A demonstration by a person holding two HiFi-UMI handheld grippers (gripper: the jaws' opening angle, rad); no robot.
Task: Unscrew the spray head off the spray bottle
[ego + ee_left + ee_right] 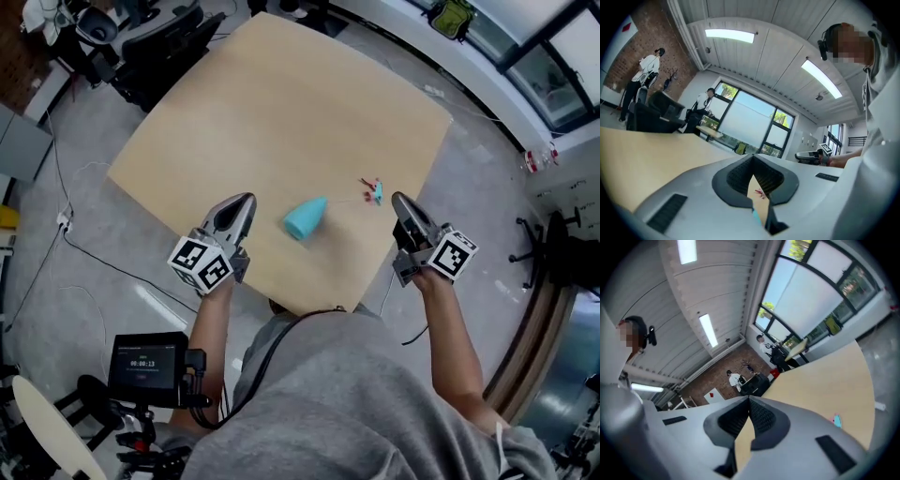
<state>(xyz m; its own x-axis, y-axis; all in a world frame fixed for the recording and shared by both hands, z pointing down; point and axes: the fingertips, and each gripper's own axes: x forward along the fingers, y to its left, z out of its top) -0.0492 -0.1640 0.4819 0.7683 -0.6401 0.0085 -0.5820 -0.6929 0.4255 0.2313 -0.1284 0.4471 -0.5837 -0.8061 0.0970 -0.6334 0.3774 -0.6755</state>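
Matt wooden table; smooth plastic bottle.

Bright daylight, ceiling strips; fisheye edges, sharp focus

Your table is pale beige wood; on it the bottle is plain turquoise, and the spray head is turquoise with small red parts. Your left gripper and right gripper are light grey with black ribbed pads, and each has a white cube with black square markers. Your shirt and the floor are grey, and the wall in the left gripper view is red-brown brick.
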